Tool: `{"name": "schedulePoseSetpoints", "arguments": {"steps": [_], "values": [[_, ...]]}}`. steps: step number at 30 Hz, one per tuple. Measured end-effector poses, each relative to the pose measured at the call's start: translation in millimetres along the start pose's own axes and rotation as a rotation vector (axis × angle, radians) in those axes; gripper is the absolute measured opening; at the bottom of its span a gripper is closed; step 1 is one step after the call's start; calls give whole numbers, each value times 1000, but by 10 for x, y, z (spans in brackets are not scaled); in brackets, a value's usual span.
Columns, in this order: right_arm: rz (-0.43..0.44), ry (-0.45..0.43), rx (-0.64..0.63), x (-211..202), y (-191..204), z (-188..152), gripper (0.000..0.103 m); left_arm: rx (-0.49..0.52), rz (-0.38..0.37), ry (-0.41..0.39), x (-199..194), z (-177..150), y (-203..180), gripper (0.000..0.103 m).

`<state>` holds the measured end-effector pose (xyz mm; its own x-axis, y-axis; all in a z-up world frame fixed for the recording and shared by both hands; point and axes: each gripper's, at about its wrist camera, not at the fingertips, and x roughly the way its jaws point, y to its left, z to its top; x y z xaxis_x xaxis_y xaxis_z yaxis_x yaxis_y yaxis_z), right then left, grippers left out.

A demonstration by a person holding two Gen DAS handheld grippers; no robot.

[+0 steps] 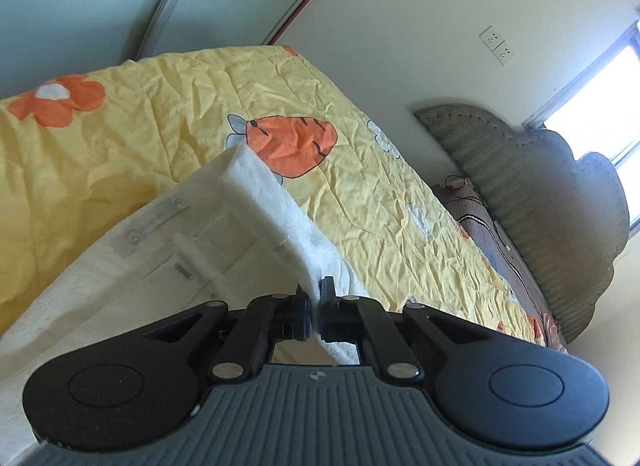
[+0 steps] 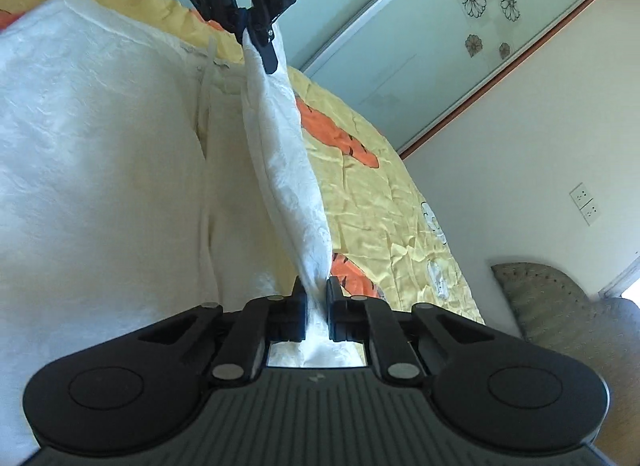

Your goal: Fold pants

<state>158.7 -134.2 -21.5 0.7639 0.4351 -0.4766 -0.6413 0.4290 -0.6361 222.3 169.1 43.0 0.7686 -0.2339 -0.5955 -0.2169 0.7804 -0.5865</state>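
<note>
Both pairs of fingers pinch one raised edge of the white pants (image 2: 100,169): the right gripper (image 2: 316,298) near its camera, the left gripper (image 2: 260,41) farther along. The thin, crinkled cloth could slip from either narrow pinch if the hands pull apart, or sag and bunch if they close in. The rest lies flat on the bed's wrinkled yellow quilt (image 1: 168,105) with orange prints.

The pants (image 2: 100,153) lie on the bedspread (image 2: 384,201), one edge lifted between the left gripper (image 2: 260,39) beyond and the right gripper (image 2: 316,298) nearer. The headboard (image 1: 560,201) stands right.
</note>
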Motion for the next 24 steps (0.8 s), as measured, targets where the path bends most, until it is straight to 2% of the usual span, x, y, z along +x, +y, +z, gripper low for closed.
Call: {"name": "schedulePoseSetpoints", "arguments": {"steps": [4, 8, 11, 14, 19, 24], "values": [[74, -49, 52, -566, 285, 145, 7, 52, 6, -25, -495, -211, 189, 4], [162, -75, 93, -916, 641, 264, 7, 94, 64, 1, -765, -490, 450, 3], [214, -58, 139, -917, 819, 250, 7, 103, 121, 36, -780, -680, 624, 3], [223, -43, 177, -935, 947, 230, 7, 70, 125, 42, -804, -744, 741, 4], [225, -39, 193, -1021, 991, 235, 7, 135, 158, 23, -916, -796, 637, 3], [253, -18, 215, -1019, 1063, 176, 6, 137, 175, 38, -933, -886, 673, 4]]}}
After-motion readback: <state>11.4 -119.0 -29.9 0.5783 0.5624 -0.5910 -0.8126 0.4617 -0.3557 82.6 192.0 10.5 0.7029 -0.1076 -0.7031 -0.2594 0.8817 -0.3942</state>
